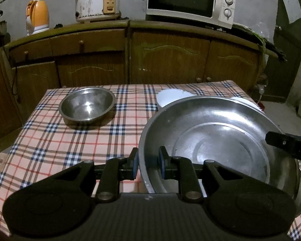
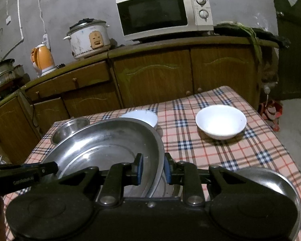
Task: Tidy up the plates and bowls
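Gripping the big steel plate [image 1: 220, 140] from both sides: left gripper [image 1: 148, 160] clenched on its near-left rim, right gripper [image 2: 153, 165] clenched on its right rim, one pad inside and one outside each. Plate is over the checked tablecloth [image 1: 70, 140], seems tilted, near-right part of table. Another steel dish [image 2: 271, 182] sits under it at near right. Small steel bowl [image 1: 87, 105] far left, white bowl [image 2: 220, 121] far right, second white bowl [image 2: 142, 117] just behind the plate
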`<state>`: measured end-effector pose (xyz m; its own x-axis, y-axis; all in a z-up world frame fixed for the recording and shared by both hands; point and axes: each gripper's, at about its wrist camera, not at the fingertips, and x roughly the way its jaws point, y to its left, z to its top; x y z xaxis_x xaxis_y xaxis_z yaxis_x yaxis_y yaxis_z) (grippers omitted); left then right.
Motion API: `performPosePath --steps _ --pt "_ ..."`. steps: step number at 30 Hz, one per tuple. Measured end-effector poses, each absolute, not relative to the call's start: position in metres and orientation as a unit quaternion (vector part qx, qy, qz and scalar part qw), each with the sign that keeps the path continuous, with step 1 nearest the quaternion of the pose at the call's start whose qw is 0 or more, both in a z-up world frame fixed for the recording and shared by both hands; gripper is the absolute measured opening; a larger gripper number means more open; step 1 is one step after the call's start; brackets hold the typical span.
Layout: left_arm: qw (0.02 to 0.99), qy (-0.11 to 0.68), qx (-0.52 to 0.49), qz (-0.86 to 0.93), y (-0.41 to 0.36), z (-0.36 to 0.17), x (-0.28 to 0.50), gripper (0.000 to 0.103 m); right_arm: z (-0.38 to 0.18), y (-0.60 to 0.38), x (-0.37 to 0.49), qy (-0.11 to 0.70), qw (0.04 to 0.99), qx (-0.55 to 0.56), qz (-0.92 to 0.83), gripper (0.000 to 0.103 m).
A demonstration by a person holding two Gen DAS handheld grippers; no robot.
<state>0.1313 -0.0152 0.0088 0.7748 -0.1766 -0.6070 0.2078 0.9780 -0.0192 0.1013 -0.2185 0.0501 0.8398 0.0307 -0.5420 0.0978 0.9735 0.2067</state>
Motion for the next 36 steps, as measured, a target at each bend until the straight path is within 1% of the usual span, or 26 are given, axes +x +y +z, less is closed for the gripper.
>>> performPosePath --steps 13,24,36 --pt "0.945 0.309 0.032 -0.101 -0.024 0.015 0.151 0.021 0.051 -0.228 0.121 0.278 0.954 0.114 -0.016 0.029" --pt "0.933 0.344 0.038 -0.097 -0.031 -0.017 0.156 0.022 0.019 -0.234 0.128 0.314 0.942 0.113 -0.025 0.029" --pt "0.922 0.373 0.043 -0.093 -0.033 -0.039 0.165 0.022 -0.013 -0.235 0.14 0.349 0.93 0.107 -0.028 0.029"
